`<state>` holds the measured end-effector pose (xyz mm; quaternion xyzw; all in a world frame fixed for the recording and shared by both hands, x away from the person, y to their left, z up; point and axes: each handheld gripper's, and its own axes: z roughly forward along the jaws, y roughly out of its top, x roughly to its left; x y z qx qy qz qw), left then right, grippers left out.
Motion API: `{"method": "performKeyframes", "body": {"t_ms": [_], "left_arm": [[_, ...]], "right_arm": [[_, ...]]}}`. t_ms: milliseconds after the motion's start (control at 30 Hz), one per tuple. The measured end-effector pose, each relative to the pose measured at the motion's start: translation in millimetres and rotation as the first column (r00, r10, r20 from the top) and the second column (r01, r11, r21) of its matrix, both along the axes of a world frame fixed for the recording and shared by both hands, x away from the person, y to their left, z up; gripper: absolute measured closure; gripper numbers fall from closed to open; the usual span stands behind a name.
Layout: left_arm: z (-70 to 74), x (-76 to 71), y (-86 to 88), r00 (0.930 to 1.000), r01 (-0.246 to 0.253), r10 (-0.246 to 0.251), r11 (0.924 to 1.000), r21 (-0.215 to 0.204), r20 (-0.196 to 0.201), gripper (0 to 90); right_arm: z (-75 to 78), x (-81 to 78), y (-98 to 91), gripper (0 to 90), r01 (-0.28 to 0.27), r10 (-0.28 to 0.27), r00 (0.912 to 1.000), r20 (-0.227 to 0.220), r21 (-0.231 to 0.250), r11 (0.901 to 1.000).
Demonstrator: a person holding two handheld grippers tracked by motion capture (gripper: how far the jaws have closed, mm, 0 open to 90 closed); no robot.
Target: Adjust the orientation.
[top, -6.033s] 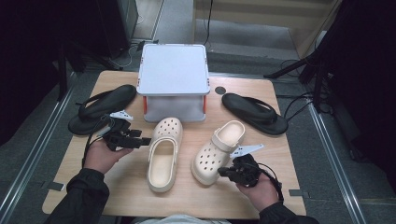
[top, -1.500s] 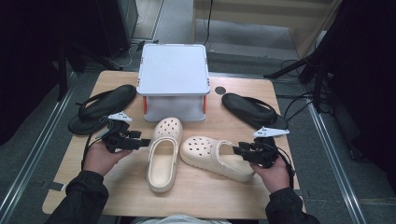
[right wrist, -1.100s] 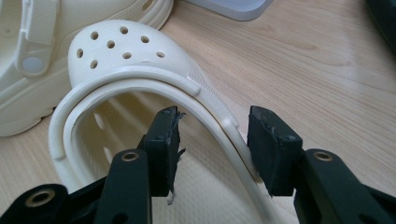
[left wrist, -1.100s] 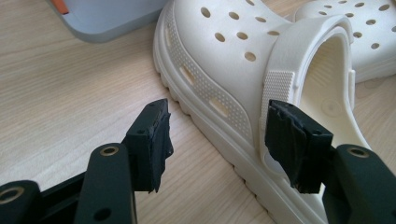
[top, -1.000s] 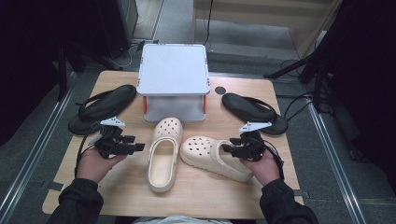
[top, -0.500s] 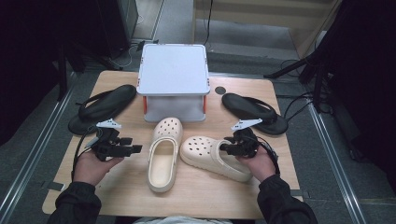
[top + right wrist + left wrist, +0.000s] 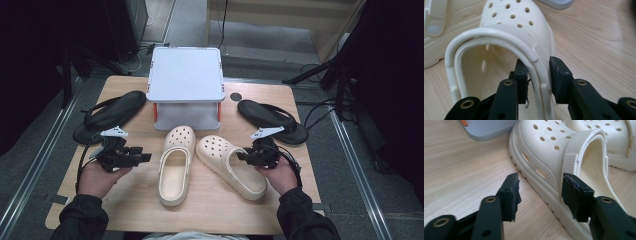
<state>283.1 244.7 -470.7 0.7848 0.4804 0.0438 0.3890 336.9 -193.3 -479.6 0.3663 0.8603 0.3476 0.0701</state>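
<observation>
Two cream clogs lie side by side on the wooden table. The left clog (image 7: 174,172) (image 7: 544,142) points away from me. The right clog (image 7: 225,160) (image 7: 511,15) lies aslant, toe toward the box. My left gripper (image 7: 142,156) (image 7: 540,185) is open just left of the left clog; its jaws have been closing, one over the table and one over the shoe's opening, both clear of the side wall. My right gripper (image 7: 240,156) (image 7: 537,67) straddles the right clog's side wall, one jaw inside and one outside. Those jaws have been closing too and stand close to the wall without visibly pressing it.
A grey lidded box (image 7: 185,75) stands at the back middle of the table (image 7: 130,215). One black flip-flop (image 7: 107,115) lies at the back left, another (image 7: 272,117) at the back right. A small round hole (image 7: 235,96) sits beside the box.
The right clog was turned so its toe points toward the left clog. The right hand then came in to its side wall. Both grippers' jaws have narrowed; the hands barely moved lately.
</observation>
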Motion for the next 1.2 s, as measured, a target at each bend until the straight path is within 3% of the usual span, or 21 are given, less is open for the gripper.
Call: {"method": "performKeyframes", "body": {"t_ms": [133, 200, 333, 433, 667, 800, 1100, 1200], "left_arm": [[-0.9, 1.3, -0.7, 0.9996, 0.014, -0.015, 0.9998, -0.01, -0.025, 57.3], [-2.9, 1.9, -2.0, 0.9983, 0.037, -0.038, 0.9993, -0.008, -0.044, 67.9], [-3.6, 3.3, -3.9, 0.9973, 0.06, -0.061, 0.9981, -0.01, -0.041, 79.6], [-3.4, 11.0, -6.9, 0.9968, 0.076, -0.076, 0.997, -0.017, -0.025, 89.1], [-17.5, 33.5, -20.3, 0.9956, 0.077, -0.077, 0.997, 0.001, -0.053, 89.9], [-24.0, 38.8, -24.9, 0.9932, 0.097, -0.095, 0.9946, 0.035, -0.068, 89.5], [-30.5, 43.0, -31.3, 0.9892, 0.111, -0.107, 0.9934, 0.031, -0.1, 89.0], [-30.8, 43.2, -31.1, 0.989, 0.108, -0.105, 0.9939, 0.024, -0.104, 89.0]], "right_arm": [[2.9, 0.1, -1.7, 73.7, 0.028, -0.028, 0.9995, -0.014, 0.011, 0.9996], [6.6, -0.6, -3.0, 74.9, 0.072, -0.072, 0.9974, -0.005, 0.016, 0.9973], [11.5, -1.4, -4.0, 75.2, 0.124, -0.125, 0.9918, 0.028, 0.023, 0.992], [14.3, -1.2, -2.1, 75.4, 0.154, -0.155, 0.9877, 0.023, 0.044, 0.9871], [14.8, 0.7, 17.2, 75.3, 0.174, -0.175, 0.9843, 0.023, 0.048, 0.9836], [11.8, 1.3, 25.4, 75.3, 0.19, -0.191, 0.9812, 0.028, 0.031, 0.9813], [5.5, -9.2, 38.0, 75.1, 0.188, -0.188, 0.9817, 0.031, 0.002, 0.9822], [4.2, -11.4, 38.7, 74.9, 0.192, -0.192, 0.9811, 0.02, 0.015, 0.9813]]}}
